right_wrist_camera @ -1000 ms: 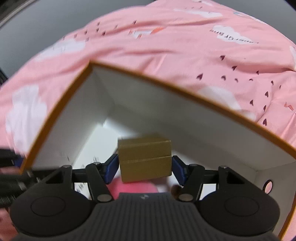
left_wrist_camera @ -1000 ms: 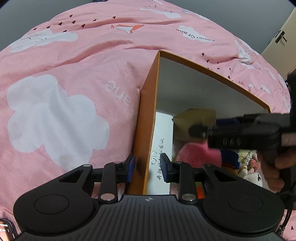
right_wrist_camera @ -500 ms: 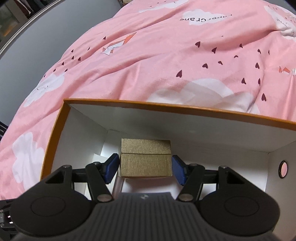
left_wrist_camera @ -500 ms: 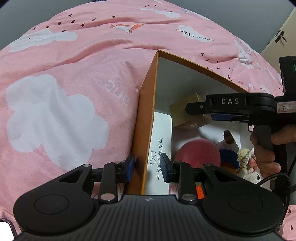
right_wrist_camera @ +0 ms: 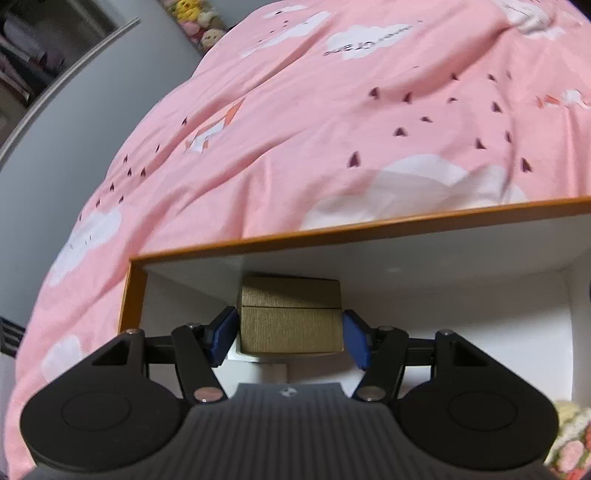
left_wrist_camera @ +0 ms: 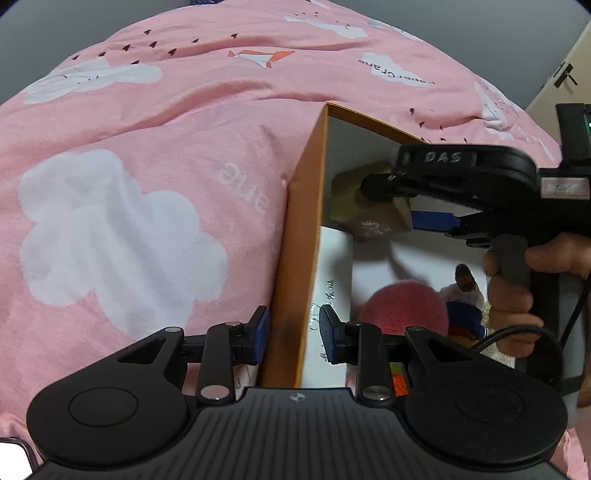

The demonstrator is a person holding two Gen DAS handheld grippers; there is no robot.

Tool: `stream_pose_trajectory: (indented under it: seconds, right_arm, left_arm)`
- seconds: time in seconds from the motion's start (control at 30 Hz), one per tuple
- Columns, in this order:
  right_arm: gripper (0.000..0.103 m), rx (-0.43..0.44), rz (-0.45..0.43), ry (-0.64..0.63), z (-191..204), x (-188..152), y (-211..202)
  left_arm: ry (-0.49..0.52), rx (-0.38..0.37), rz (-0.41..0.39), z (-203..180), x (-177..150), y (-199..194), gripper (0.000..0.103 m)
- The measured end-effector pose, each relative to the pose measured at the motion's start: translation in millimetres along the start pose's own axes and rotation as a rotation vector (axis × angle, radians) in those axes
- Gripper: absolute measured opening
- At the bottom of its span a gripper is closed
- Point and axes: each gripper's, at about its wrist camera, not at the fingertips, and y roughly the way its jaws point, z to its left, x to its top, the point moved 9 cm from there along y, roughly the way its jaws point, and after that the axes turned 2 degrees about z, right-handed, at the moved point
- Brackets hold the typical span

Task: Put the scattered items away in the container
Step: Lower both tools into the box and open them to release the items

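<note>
An orange box with white inside walls (left_wrist_camera: 295,236) lies on a pink bedspread; it also shows in the right wrist view (right_wrist_camera: 369,225). My left gripper (left_wrist_camera: 293,334) is shut on the box's near side wall, one finger outside and one inside. My right gripper (right_wrist_camera: 290,332) is shut on a small gold box (right_wrist_camera: 291,319) and holds it inside the orange box near the far left corner. The left wrist view shows the gold box (left_wrist_camera: 369,210) held above the box floor. A pink fluffy ball (left_wrist_camera: 404,306) and small dolls (left_wrist_camera: 465,280) lie inside.
The pink bedspread with white clouds (left_wrist_camera: 122,229) surrounds the box. A cabinet door (left_wrist_camera: 565,77) stands at the far right. Plush toys (right_wrist_camera: 199,26) sit beyond the bed, and a knitted flower item (right_wrist_camera: 572,443) lies at the lower right.
My right gripper has carried the gold box up and toward the far left corner of the orange box. My left gripper has stayed on the box wall.
</note>
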Motion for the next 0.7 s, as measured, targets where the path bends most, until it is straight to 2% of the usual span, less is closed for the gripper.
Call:
stream_pose_trajectory:
  seconds: [0.07, 0.17, 0.37, 0.43, 0.5, 0.7]
  right_arm:
    - [0.064, 0.004, 0.002, -0.037, 7, -1, 3]
    - [0.064, 0.086, 0.033, -0.076, 19, -2, 7]
    - [0.064, 0.146, 0.038, -0.121, 24, -5, 1]
    - [0.059, 0.15, 0.039, -0.155, 26, -7, -1]
    - [0.039, 0.149, 0.05, -0.18, 27, -9, 1]
    - [0.038, 0.141, 0.058, -0.206, 29, -12, 4]
  left_arm:
    - [-0.002, -0.002, -0.002, 1, 1, -1, 0.033]
    - [-0.003, -0.011, 0.0, 1, 1, -1, 0.033]
    - [0.001, -0.013, 0.005, 1, 1, 1, 0.033]
    - [0.003, -0.013, 0.004, 0, 0, 1, 0.033]
    - [0.005, -0.012, 0.004, -1, 0, 1, 0.033]
    - [0.008, -0.001, 0.005, 0, 0, 1, 0.033]
